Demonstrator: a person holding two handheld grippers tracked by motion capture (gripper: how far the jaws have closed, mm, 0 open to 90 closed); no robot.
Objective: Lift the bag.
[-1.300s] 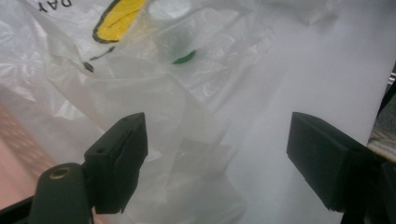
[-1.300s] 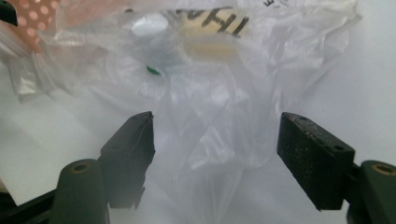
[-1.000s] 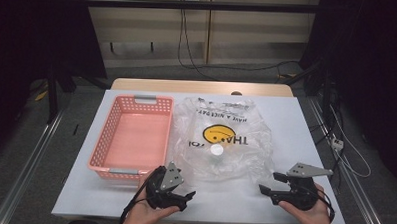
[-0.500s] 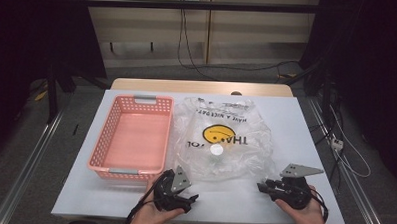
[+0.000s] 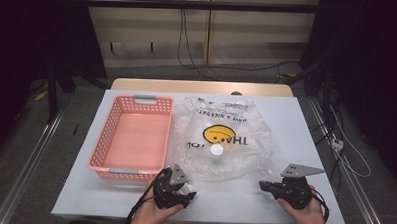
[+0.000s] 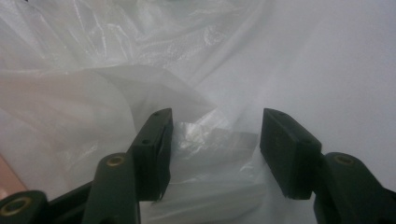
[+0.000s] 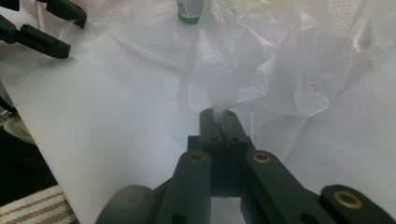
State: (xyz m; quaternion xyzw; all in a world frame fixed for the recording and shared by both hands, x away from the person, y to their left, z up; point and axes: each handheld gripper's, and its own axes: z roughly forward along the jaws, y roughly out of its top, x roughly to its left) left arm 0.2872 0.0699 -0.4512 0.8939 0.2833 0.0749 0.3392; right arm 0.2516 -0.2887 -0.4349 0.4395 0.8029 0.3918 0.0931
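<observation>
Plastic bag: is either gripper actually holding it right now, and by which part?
The right gripper is shut on the plastic bag, pinching a gathered bit of its near edge. The left gripper is open astride another fold, not gripping.

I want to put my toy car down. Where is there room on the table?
The pink basket holds nothing. Bare table lies right of the plastic bag, and between the two grippers at the near edge. The middle is crowded by the bag.

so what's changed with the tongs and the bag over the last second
Both hands have pulled back toward the near edge. The left tongs sit open around the near edge of the plastic bag; the right tongs are shut on a bag corner. The bag, the bottle inside it and the pink basket have stayed put.
</observation>
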